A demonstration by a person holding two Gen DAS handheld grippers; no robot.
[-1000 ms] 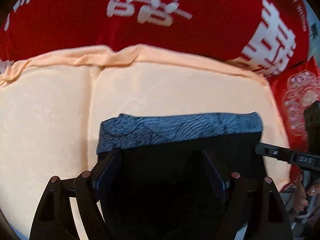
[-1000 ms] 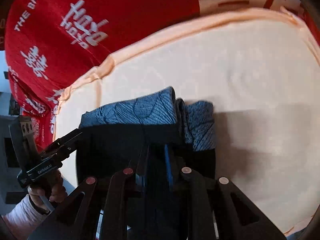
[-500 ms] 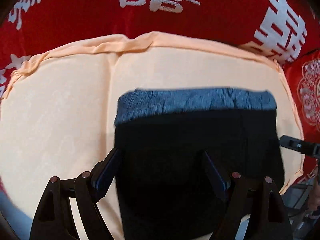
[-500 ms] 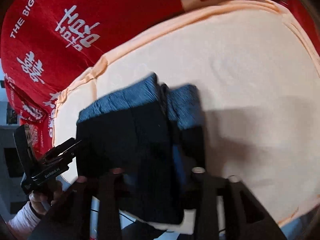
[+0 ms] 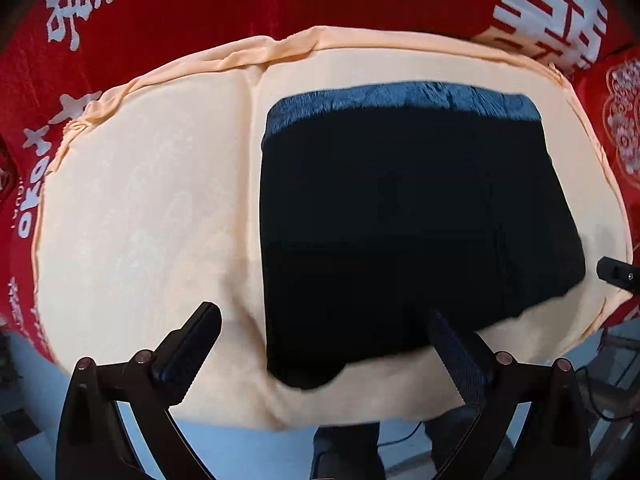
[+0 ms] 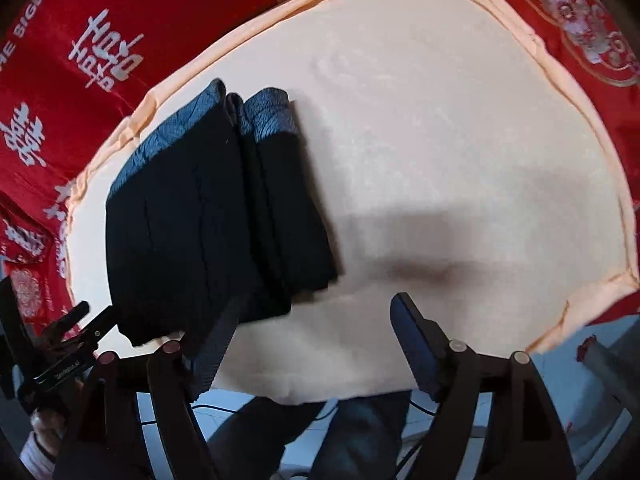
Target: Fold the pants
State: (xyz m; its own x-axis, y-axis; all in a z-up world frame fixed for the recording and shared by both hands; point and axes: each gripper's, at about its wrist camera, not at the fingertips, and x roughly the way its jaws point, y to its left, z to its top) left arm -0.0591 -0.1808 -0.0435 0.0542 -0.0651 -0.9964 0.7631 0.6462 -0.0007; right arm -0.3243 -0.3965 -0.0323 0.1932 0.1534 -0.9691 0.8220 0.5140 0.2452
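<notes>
One pair of pants (image 5: 404, 232), black with a blue-grey patterned band at the far end, is seen folded into a single compact stack on one peach cloth (image 5: 140, 216). The cloth is spread over a table covered by a red cloth (image 5: 180, 4) with white characters. Two sets of tongs are counted. The left tongs (image 5: 324, 332) are held apart above the near edge of the pants, gripping nothing. The right tongs (image 6: 316, 320) are likewise spread wide, with the stack lying to their left and nothing between them. A second ago the right tongs were closed on the dark fabric; that grip has since been released. Both tongs have been drawn back, and the whole stack is now in view.
</notes>
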